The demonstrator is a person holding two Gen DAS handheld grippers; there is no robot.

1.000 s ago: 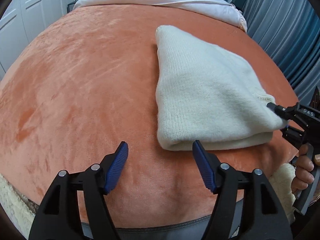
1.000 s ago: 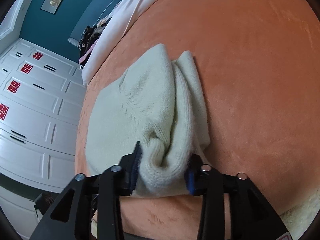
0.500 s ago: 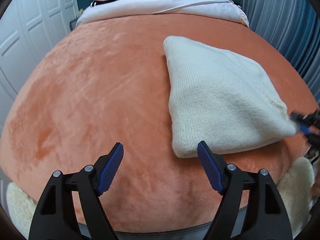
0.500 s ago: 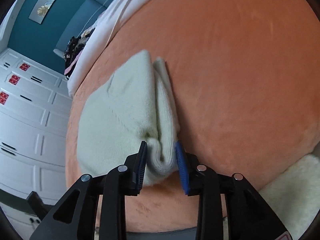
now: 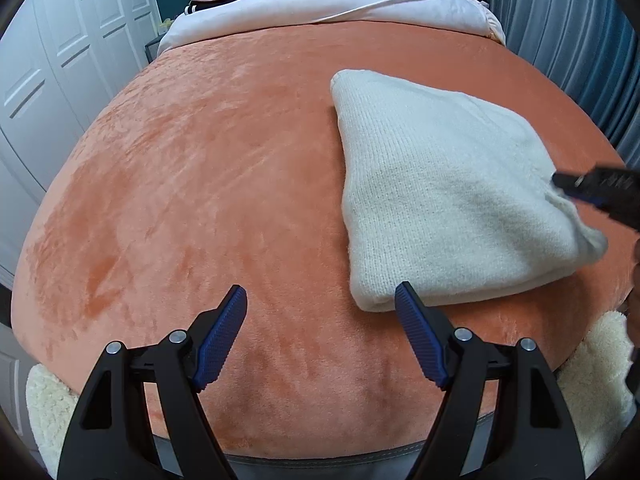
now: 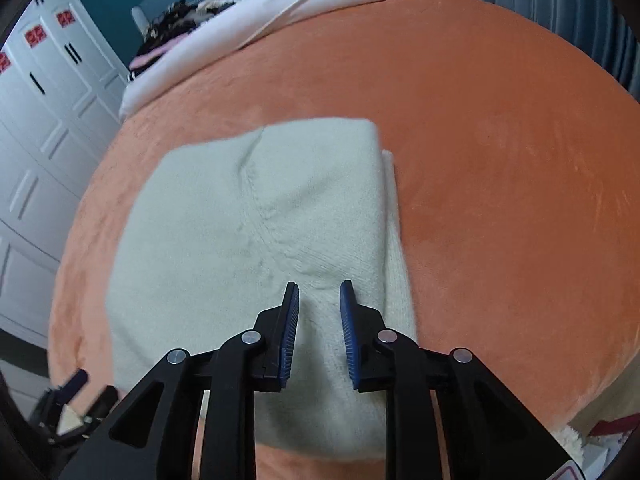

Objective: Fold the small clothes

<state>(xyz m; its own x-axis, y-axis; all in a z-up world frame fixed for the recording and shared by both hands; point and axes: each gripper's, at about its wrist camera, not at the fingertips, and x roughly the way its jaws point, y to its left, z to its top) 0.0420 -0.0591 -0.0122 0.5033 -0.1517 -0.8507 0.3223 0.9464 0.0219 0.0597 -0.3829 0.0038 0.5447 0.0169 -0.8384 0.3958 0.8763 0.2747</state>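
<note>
While the knit (image 5: 440,200) lies folded on the orange blanket (image 5: 220,180), right of centre in the left wrist view, neither gripper holds it. In the right wrist view the knit (image 6: 260,220) fills the centre and lower middle of the frame.

Left gripper (image 5: 320,308): jaws wide apart, empty, low centre of its frame over bare blanket; its right finger sits just in front of the knit's near left corner.

Right gripper (image 6: 319,292): jaws partly parted with a narrow gap, nothing between them, hovering over the knit's near edge. Contact with the cloth cannot be told. From the left wrist view it enters at the right edge (image 5: 592,190), blurred, by the knit's right corner.

Judgement: fold looks nearly done; the step in hand is tidying or a last fold.

How to do it well:
- The lower layer sticks out along the right side in the right wrist view; square that edge first.
- If folding again, pinch both near corners through all layers, not the top layer alone.
- Lift low and carry across evenly so layers do not slide.
- Thick, soft knit: likely to spring open, so press the crease flat.
- Plush blanket may drag; lift, do not pull.
</note>
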